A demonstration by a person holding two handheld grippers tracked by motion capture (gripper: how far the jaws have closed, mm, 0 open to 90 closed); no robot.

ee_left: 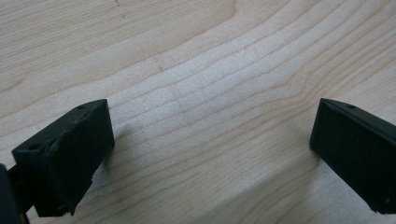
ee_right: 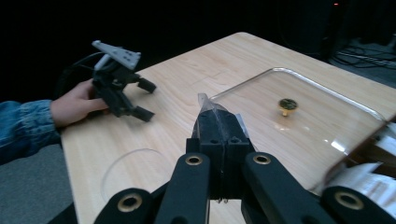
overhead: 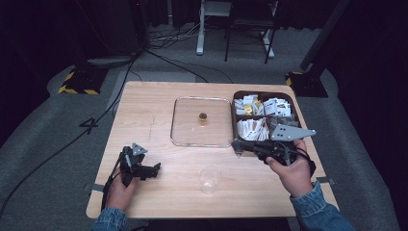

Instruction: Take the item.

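Packet — between right tongs

The lid lay flat on the bench, a knob at its middle. Touching the lid's right edge sat the tray, packets in its compartments. Nearer the person than the lid, apart from it, stood a cup. Left of the lid and nearer the person, the left gripper rested on the bench. The right gripper lay at the lid's near right corner, before the tray.
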